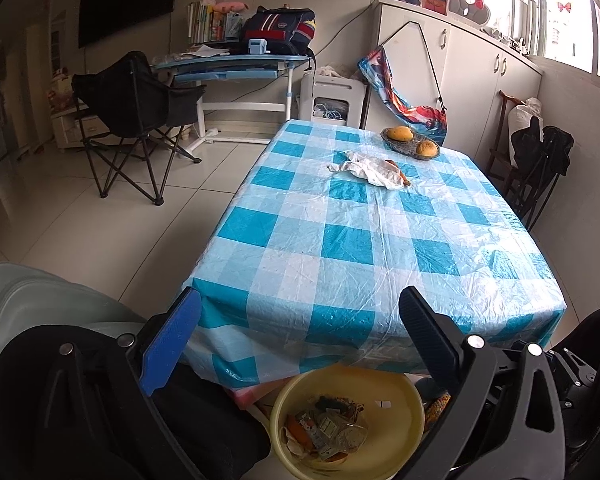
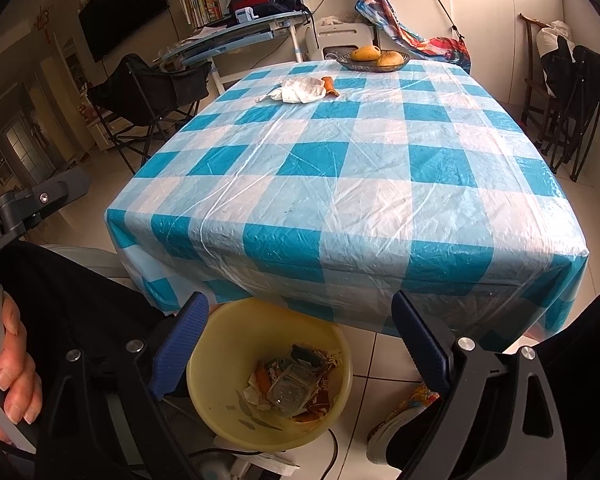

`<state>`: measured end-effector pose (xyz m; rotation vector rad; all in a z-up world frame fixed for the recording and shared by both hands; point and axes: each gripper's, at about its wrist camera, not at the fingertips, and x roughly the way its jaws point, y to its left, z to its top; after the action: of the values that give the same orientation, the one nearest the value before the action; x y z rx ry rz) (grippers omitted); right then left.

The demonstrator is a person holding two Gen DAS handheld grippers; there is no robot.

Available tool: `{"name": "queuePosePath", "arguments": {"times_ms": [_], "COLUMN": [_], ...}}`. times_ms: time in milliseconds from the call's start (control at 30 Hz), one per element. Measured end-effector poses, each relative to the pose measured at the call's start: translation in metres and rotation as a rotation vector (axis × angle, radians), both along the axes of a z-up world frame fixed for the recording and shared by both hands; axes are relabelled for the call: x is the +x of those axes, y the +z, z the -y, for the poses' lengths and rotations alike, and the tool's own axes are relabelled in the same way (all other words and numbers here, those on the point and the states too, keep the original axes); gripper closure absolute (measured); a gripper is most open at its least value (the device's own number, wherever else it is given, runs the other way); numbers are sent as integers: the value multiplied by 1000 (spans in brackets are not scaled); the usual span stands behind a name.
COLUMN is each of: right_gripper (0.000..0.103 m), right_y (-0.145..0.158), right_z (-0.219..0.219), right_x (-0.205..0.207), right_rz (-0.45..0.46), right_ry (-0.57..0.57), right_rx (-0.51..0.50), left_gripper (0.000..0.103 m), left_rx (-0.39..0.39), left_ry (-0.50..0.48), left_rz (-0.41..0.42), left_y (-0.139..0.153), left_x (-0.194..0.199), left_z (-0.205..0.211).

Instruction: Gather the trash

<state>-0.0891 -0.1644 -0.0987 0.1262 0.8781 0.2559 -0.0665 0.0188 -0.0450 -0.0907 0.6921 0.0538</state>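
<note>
Right wrist view: round yellow plastic bin holds crumpled wrappers; both grippers' ribbed fingers wide, empty.

left gripper: black moulded frame with triangular cut-outs, round silver screw heads at the pivots, one finger faced with a ribbed blue pad, the other finger ribbed black. right gripper: same black frame, silver screws, triangular cut-outs, blue ribbed pad on one finger, dark ribbed face on the other. hand on a pale grey handle; black clothing beside it. patterned shoe, orange and blue, with light sole.
</note>
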Motion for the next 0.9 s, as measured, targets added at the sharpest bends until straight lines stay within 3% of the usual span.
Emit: {"name": "queuePosePath", "arguments": {"times_ms": [900], "right_gripper": [13], "right_y": [-1], "right_z": [1], "right_x": [-1], "right_rz": [16], "right_ry": [-21], "right_rx": [-21], "left_gripper": [7], "left_rx": [12], "left_ry": [-8], "left_rz": [0], "left_y": [-1], "left_x": [1], "left_z": [2]}}
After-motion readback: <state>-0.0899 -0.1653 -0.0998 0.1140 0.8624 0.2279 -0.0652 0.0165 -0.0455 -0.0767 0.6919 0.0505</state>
